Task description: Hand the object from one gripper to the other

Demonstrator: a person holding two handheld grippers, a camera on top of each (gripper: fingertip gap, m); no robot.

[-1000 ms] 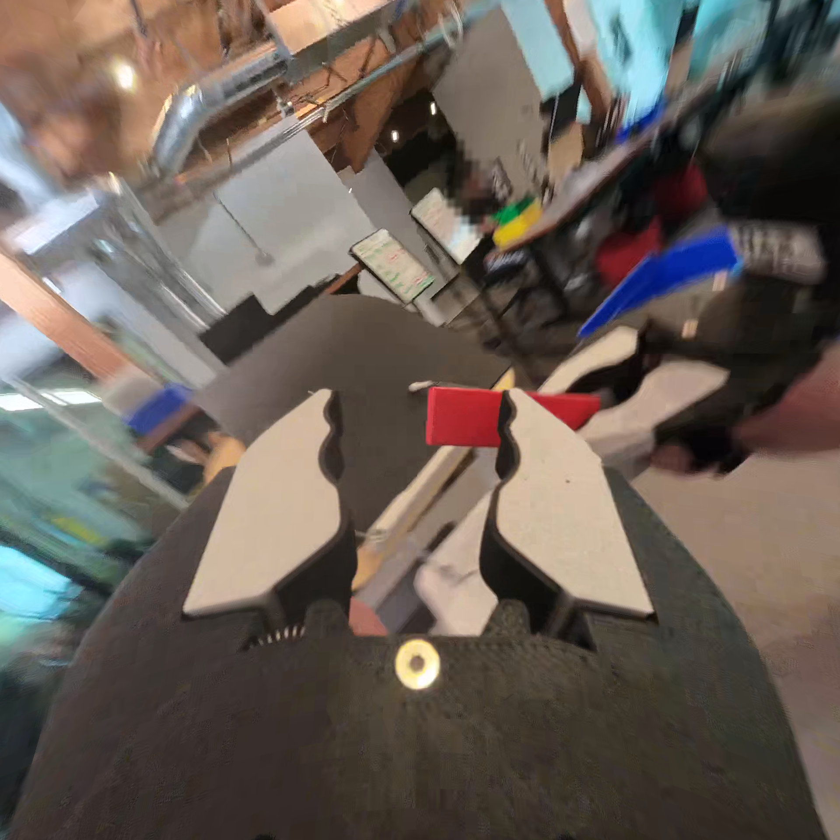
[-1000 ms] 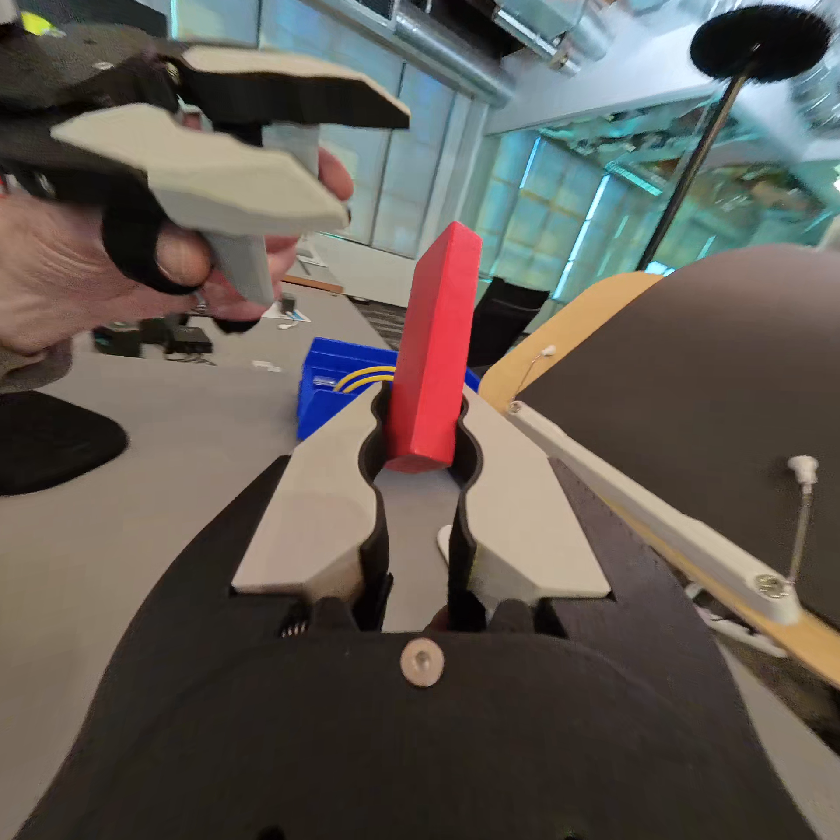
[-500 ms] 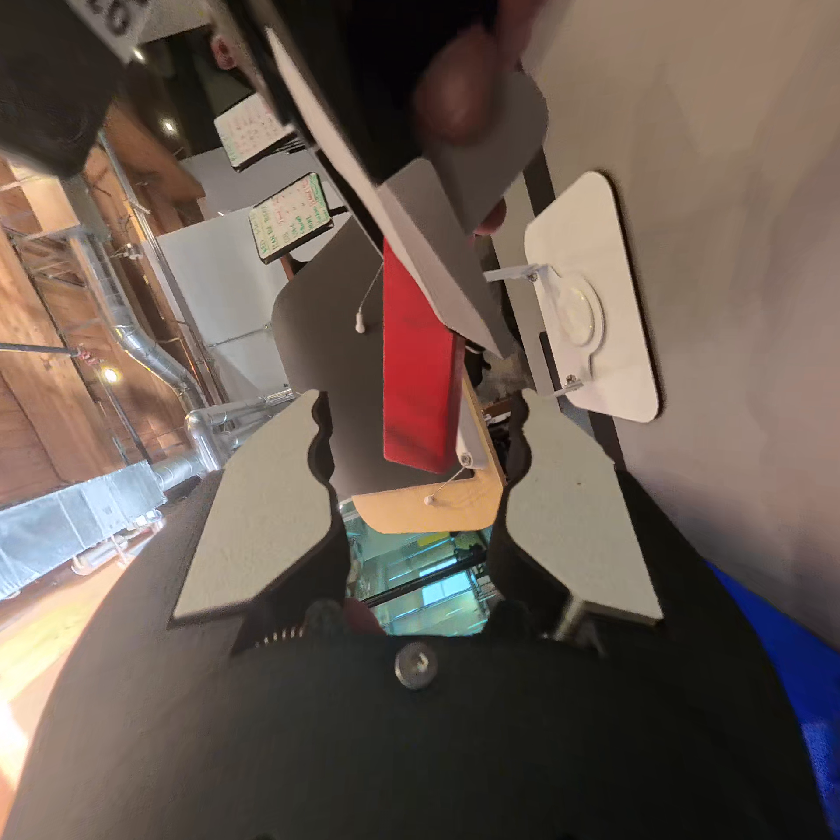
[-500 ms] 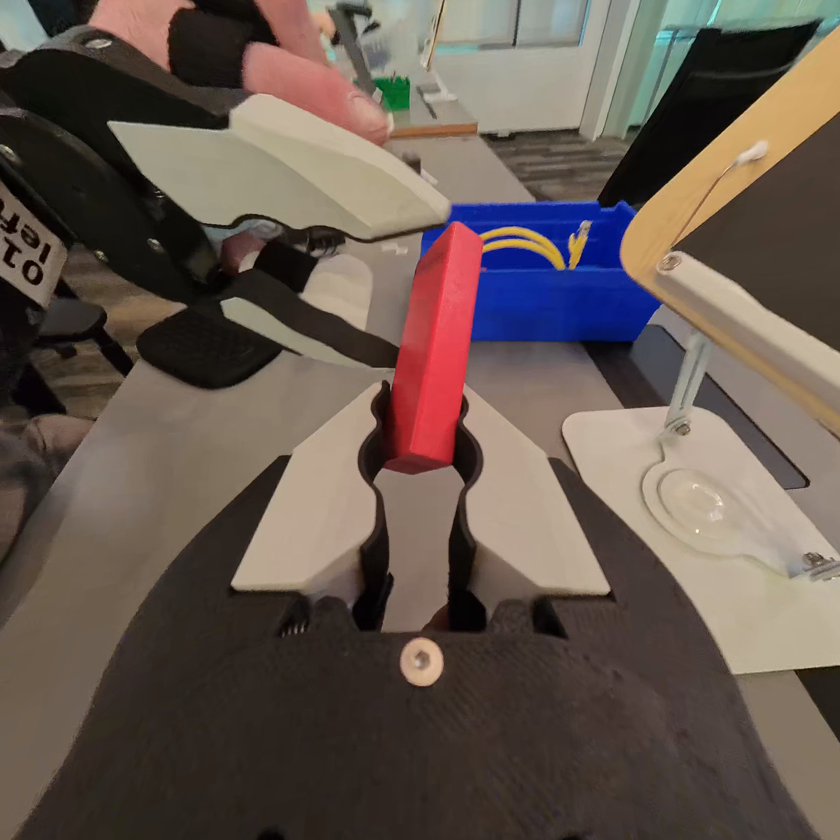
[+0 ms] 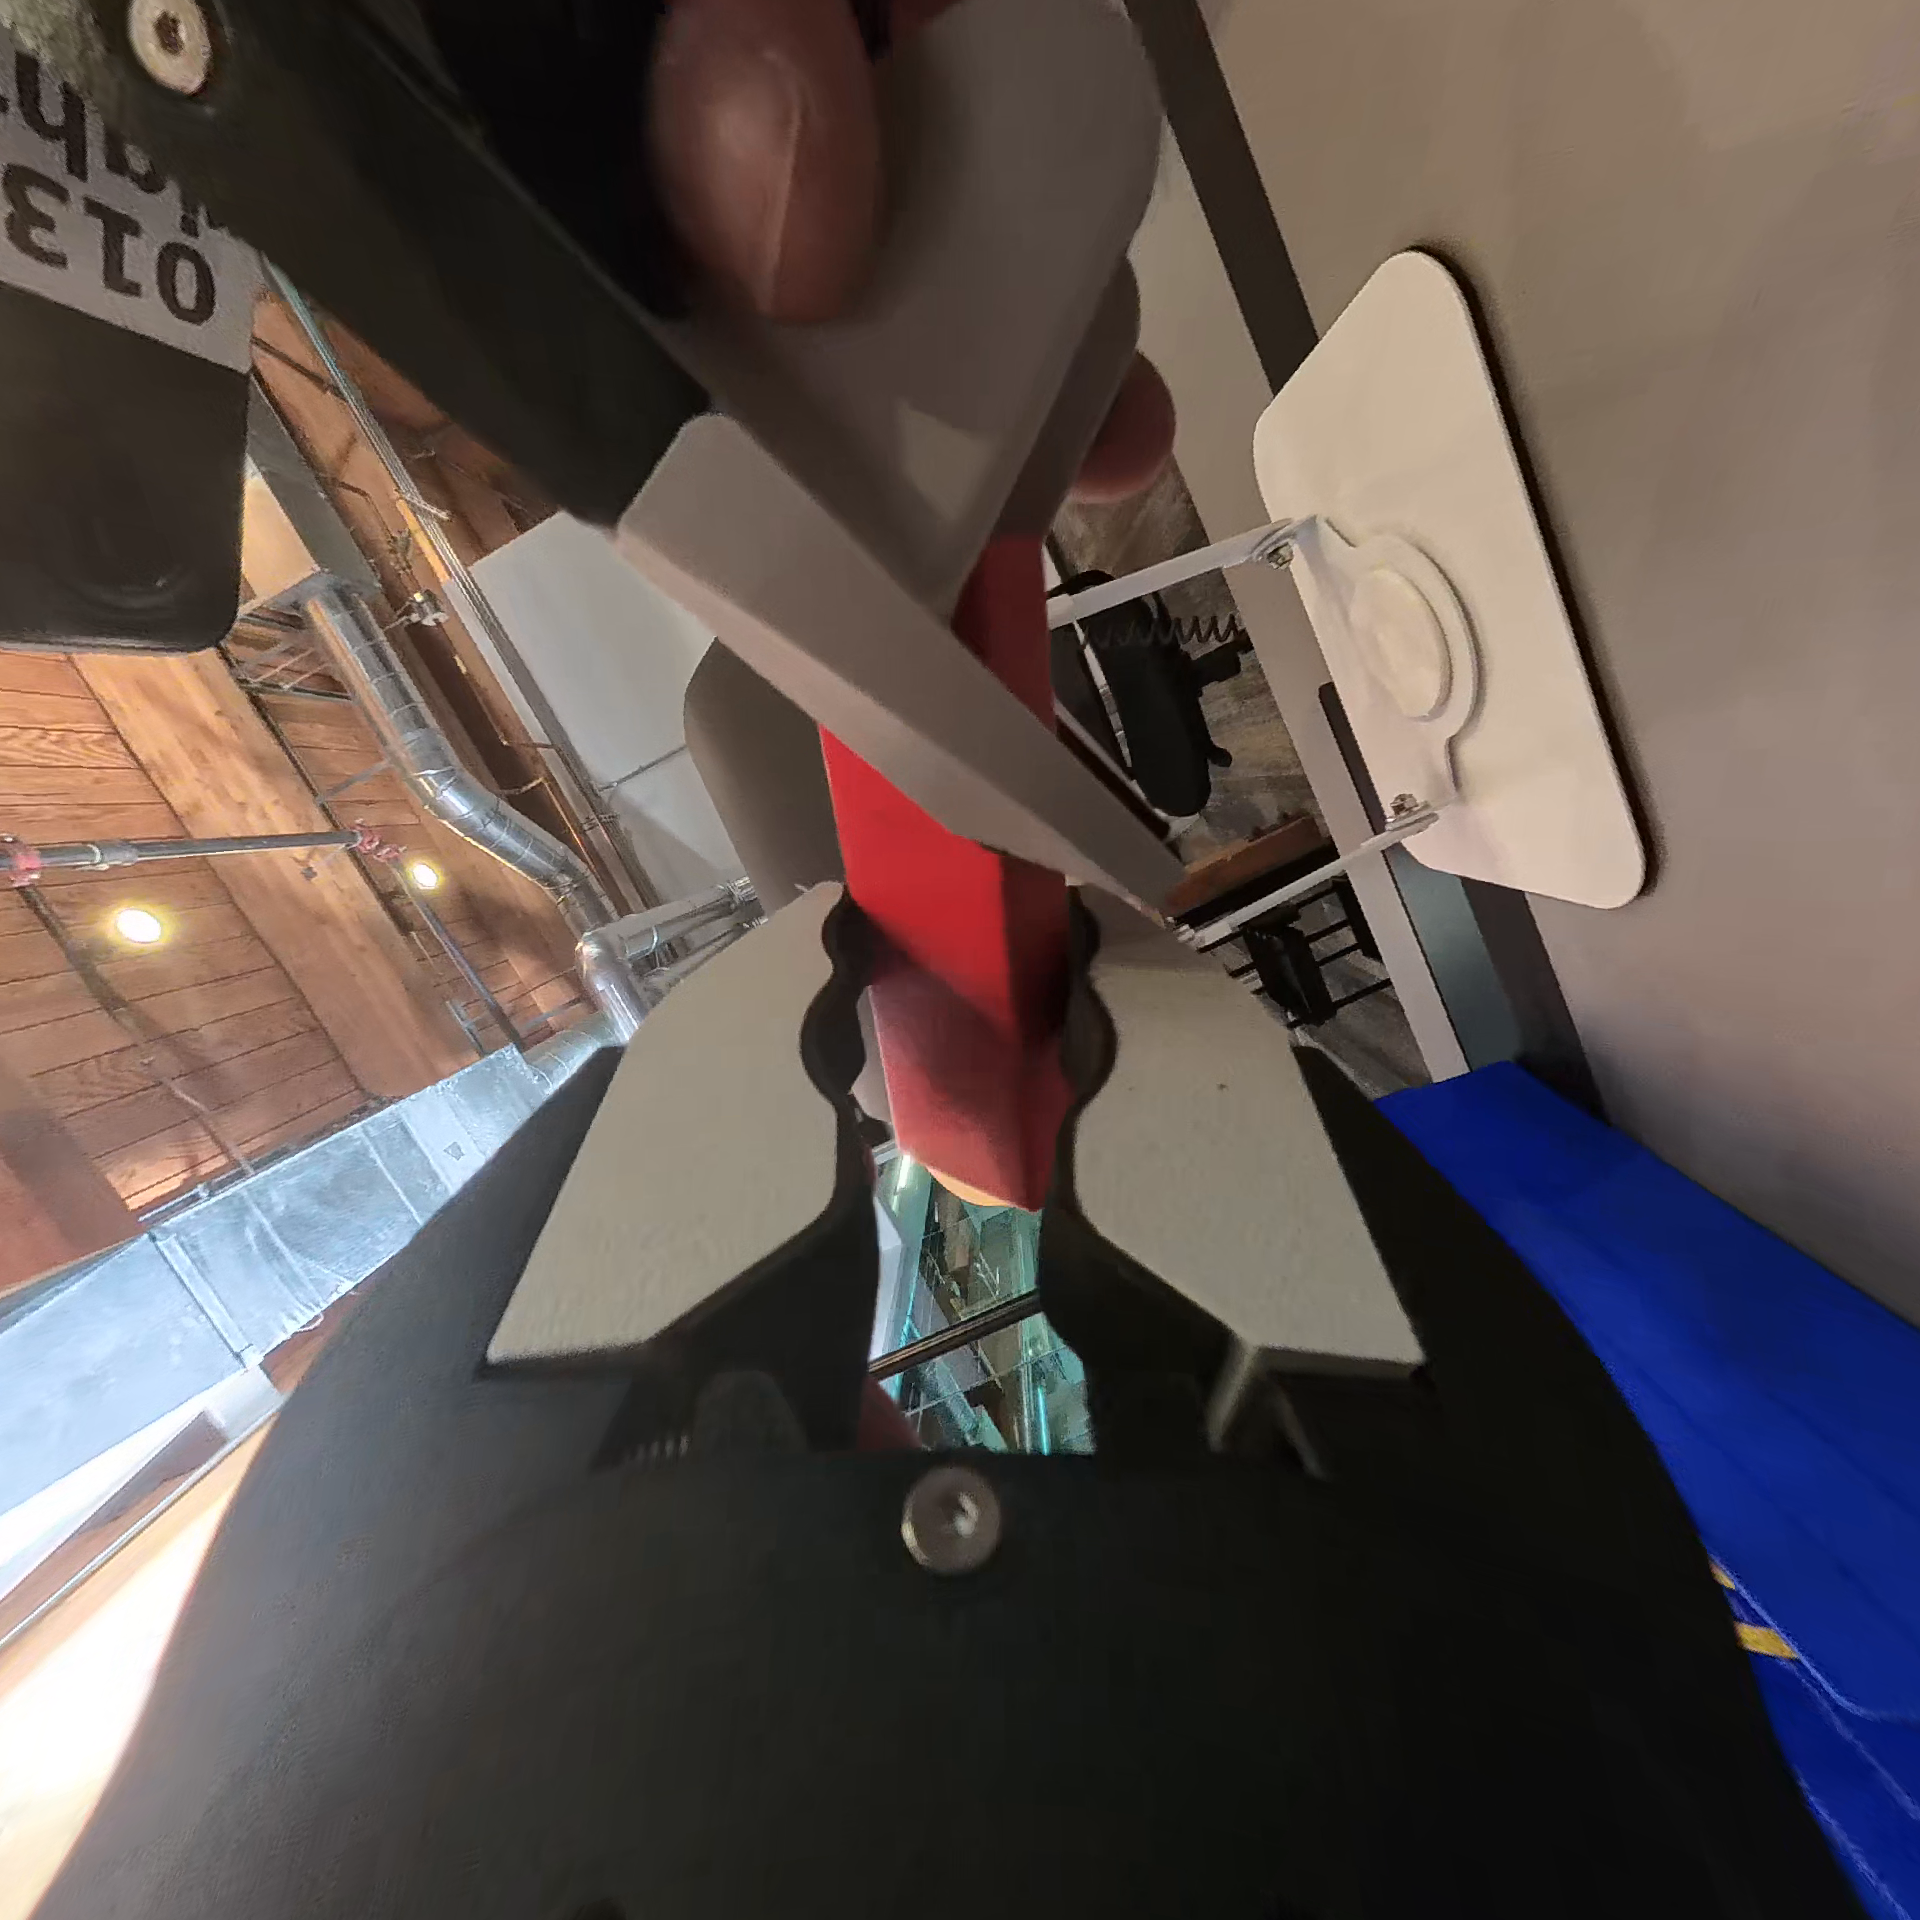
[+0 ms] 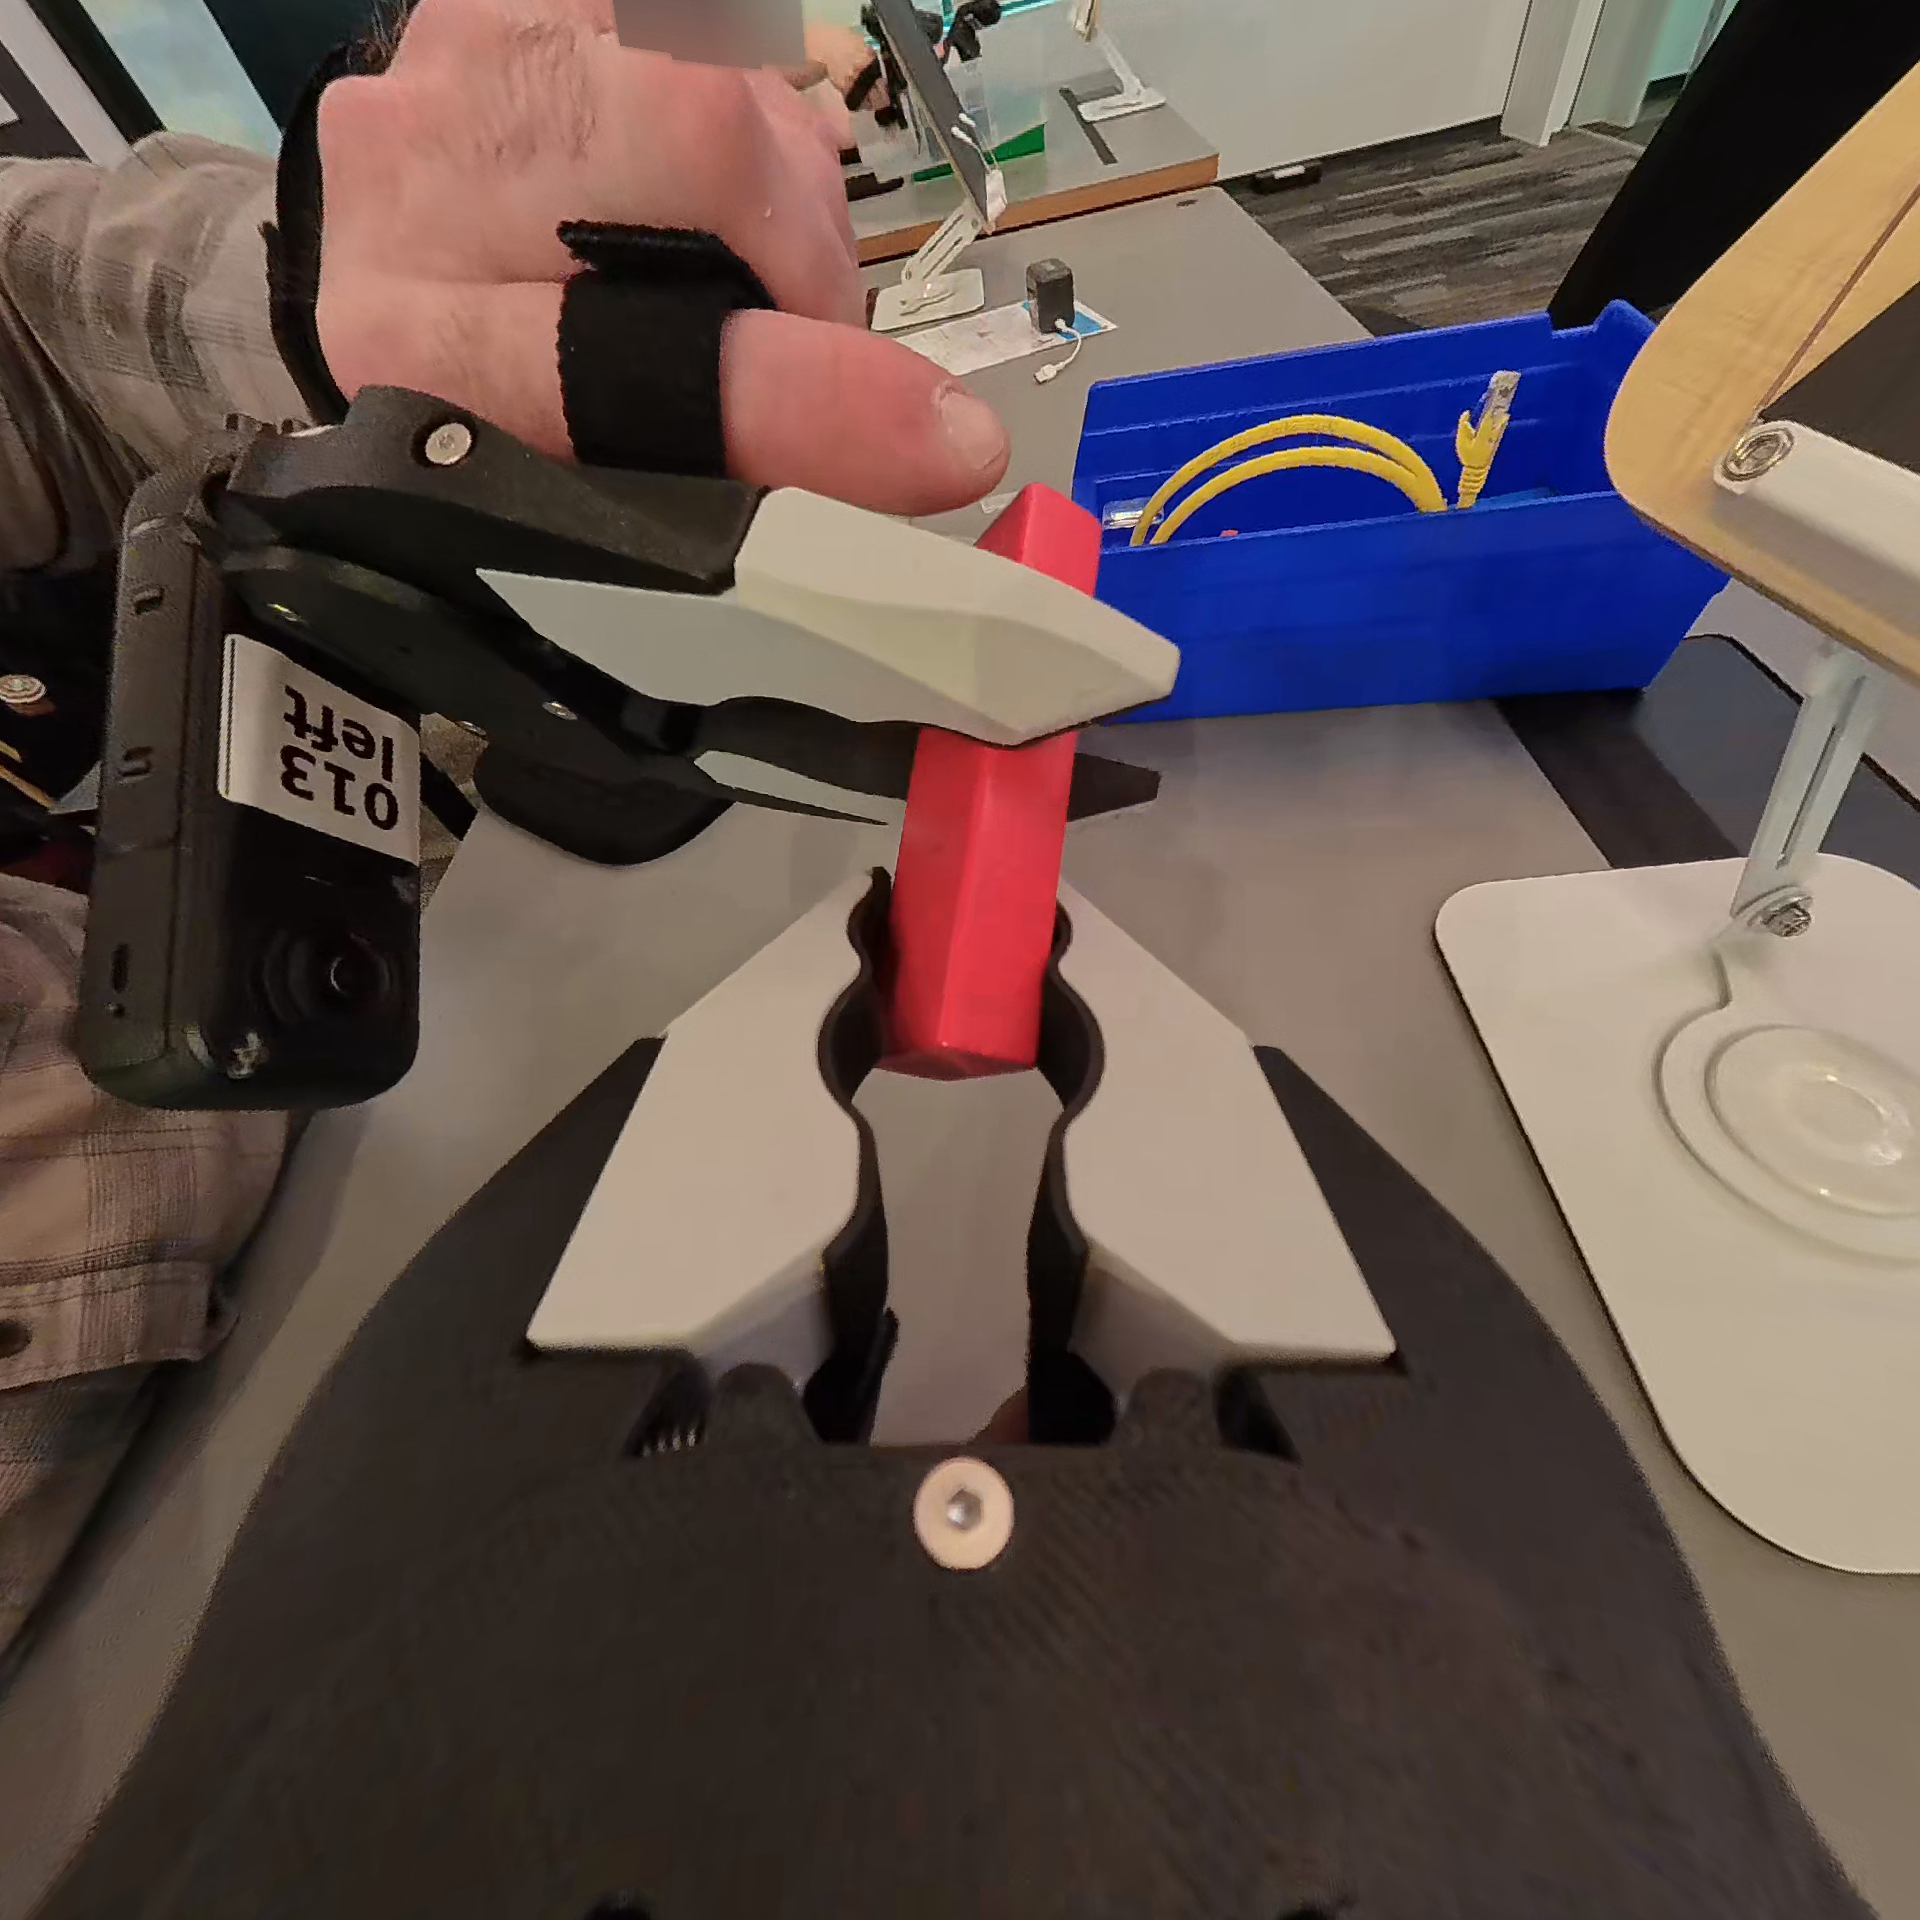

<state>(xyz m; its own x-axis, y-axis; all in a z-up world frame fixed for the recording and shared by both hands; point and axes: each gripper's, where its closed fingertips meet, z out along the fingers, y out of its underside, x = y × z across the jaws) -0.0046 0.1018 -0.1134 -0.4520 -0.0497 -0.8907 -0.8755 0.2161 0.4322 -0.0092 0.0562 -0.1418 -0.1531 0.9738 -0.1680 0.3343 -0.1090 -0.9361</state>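
The right gripper (image 6: 961, 997) has its jaws closed on the lower end of the red block (image 6: 982, 883), which stands tilted up and away from it above the grey bench (image 6: 1226, 790). Higher on the block, the left gripper (image 6: 1039, 717) comes in from the left and crosses it, one pale finger in front of the block and the dark one behind; its jaws are narrow around the block. In the left wrist view the same gripper (image 5: 961, 1029) has the block (image 5: 951, 966) pinched between both fingers, its end reaching past the tips toward the camera, while a finger of the right gripper (image 5: 894, 717) slants across the block farther out. A hand (image 6: 582, 229) with a black strap holds the left gripper. Beyond the block sits a blue bin (image 6: 1382, 613) with a yellow cable (image 6: 1299, 457) in it. To the block's right, a white stand base (image 6: 1621, 1039) rests on the bench.
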